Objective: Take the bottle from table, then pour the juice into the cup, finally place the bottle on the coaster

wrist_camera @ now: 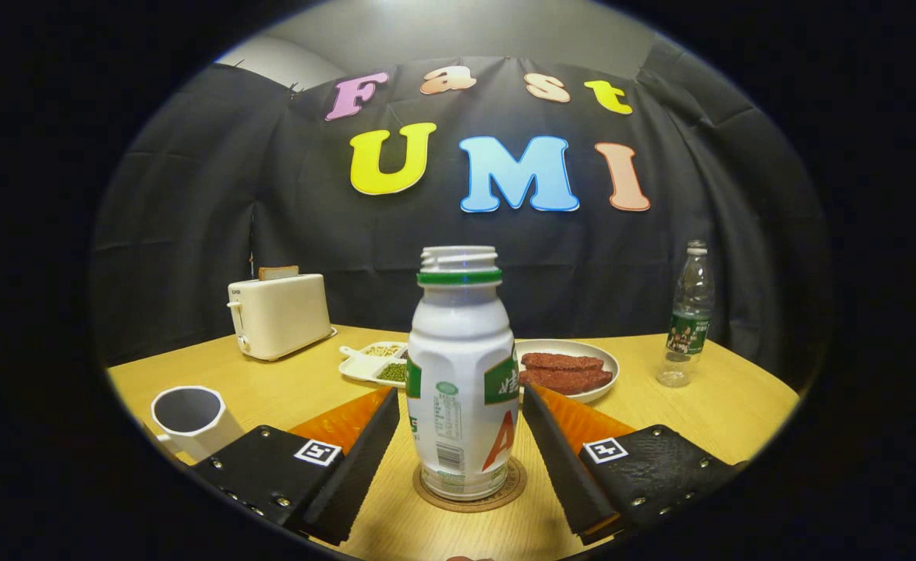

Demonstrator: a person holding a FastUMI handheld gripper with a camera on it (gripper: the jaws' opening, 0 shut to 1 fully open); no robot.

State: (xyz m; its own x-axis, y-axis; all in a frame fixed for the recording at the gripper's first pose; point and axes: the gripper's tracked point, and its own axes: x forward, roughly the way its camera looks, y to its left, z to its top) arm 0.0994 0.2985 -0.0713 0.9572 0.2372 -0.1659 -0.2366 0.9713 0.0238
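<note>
Bottle [461, 374], of smooth white plastic with a green neck ring and a threaded, uncapped mouth, stood upright on the coaster [469, 492], a thin round brown disc whose rim showed just around the bottle's base. Its body was waisted, with moulded flutes and a printed label. The gripper [461, 448] was released: its two black, foam-faced fingers [364, 460] flanked the bottle, each with a narrow gap to the plastic, neither pressing on it. Orange panels and small square markers sat on the finger mounts.

The table [738, 405] was pale wood grain with a curved front edge. The cup [192, 417], white and angular-sided with a dark open mouth, stood to the left of the left finger, near the table's edge. Beyond the fingers lay a white divided dish [372, 362] of beans and a round white plate [582, 362] carrying reddish-brown strips, both just behind the bottle. A cream toaster [278, 315] with a slice of bread in its slot stood further back left, and a clear water bottle [687, 319] well apart on the right. Open tabletop lay between the plate and the water bottle, and between the toaster and the cup.
</note>
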